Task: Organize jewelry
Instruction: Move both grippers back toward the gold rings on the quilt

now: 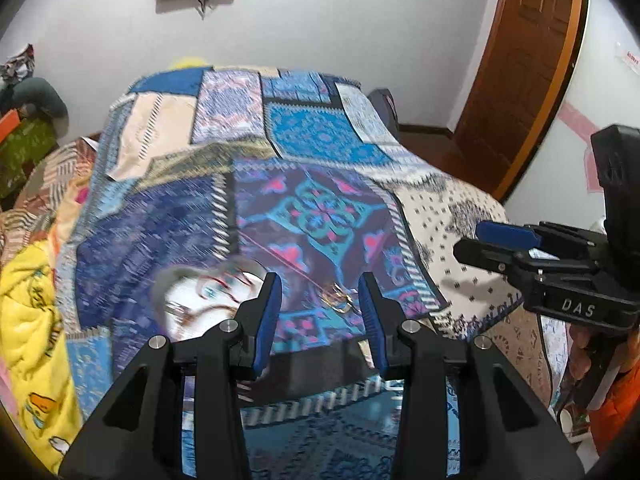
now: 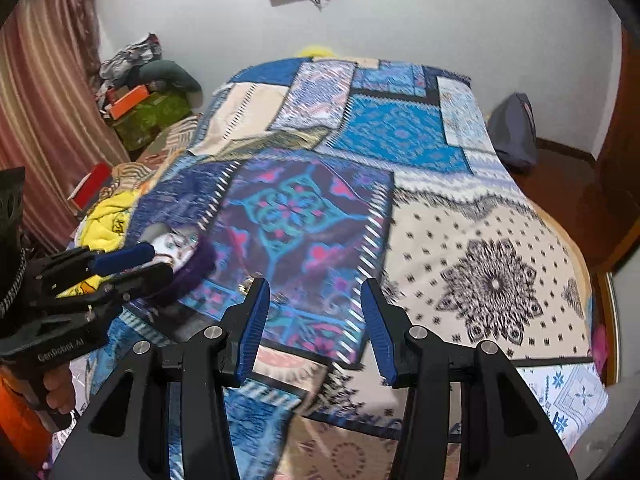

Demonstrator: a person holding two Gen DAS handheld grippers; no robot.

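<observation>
A white dish [image 1: 200, 300] with red cords and small jewelry in it sits on the patterned bedspread [image 1: 304, 140], left of my left gripper [image 1: 318, 292]. A gold piece on a thin red cord [image 1: 338, 298] lies on the cloth between the open left fingers. The left gripper is empty. My right gripper [image 2: 314, 296] is open and empty above the bedspread [image 2: 400, 132]. The dish shows in the right wrist view [image 2: 172, 246], partly hidden by the left gripper and a purple fuzzy band [image 2: 196, 268]. The frames are motion-blurred.
A yellow blanket [image 1: 28, 312] lies at the bed's left side. Boxes and clothes [image 2: 144, 96] pile up by the curtain. A wooden door [image 1: 524, 72] stands at the right. A grey bag [image 2: 514, 132] sits on the floor past the bed.
</observation>
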